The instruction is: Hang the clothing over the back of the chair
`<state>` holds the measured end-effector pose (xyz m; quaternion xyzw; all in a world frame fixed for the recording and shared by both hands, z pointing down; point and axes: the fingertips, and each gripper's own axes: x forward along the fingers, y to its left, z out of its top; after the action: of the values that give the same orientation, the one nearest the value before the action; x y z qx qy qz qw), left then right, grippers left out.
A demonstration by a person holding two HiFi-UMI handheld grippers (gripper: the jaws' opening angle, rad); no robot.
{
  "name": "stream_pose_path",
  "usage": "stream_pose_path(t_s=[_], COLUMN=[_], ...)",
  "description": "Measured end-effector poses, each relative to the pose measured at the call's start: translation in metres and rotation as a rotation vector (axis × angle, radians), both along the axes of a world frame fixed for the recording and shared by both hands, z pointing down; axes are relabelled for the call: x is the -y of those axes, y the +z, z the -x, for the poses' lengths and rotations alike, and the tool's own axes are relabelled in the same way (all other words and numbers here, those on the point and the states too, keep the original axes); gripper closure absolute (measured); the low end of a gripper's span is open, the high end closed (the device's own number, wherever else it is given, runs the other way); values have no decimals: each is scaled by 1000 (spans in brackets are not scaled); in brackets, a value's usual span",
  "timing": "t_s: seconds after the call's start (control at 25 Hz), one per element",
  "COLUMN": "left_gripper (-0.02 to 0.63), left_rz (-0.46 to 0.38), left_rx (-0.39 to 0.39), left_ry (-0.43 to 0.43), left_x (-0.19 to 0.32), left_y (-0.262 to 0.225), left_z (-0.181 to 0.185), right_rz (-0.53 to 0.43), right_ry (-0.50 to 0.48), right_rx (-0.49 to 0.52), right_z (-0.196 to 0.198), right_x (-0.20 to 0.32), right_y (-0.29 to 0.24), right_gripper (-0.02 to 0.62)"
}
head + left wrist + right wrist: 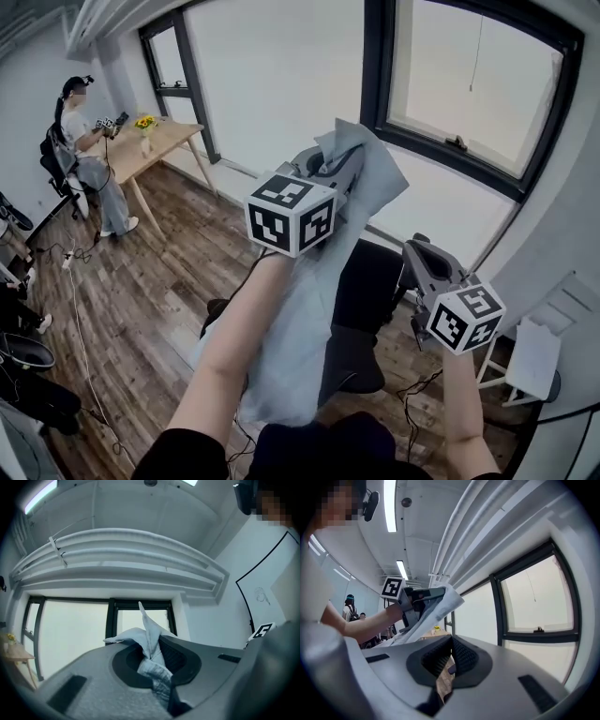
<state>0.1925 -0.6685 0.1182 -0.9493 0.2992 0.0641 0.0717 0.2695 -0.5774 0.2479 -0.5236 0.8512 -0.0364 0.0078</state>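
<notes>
My left gripper (151, 649) has its fingers (176, 660) clamped tight on a bunched corner of the pale blue clothing (300, 328). It's held up high, with the rest draping down in front of the black chair (370, 277). The right gripper (450, 656) is pinched closed on nothing, off to the side near the window (478, 84).

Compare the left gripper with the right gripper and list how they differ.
The left gripper is shut on the pale blue clothing, which hangs down from it; the right gripper has its jaws together with nothing between them. In the head view the left gripper sits higher, above the black chair, while the right gripper sits lower, at the chair's right. Both point toward the window.
</notes>
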Motion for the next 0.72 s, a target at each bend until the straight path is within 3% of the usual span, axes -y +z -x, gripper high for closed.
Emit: stream_pose_path(t_s=[0.32, 0.72], left_gripper=[589, 589], left_rz=[129, 312], left_rx=[95, 239], left_ry=[-24, -86], left_x=[40, 67], left_y=[87, 200], left_z=[-13, -12], right_rz=[66, 194], right_ry=[-32, -188], right_rx=[1, 6], right_z=[-17, -9], right_x=[32, 73], right_y=[55, 122], right_gripper=[594, 594])
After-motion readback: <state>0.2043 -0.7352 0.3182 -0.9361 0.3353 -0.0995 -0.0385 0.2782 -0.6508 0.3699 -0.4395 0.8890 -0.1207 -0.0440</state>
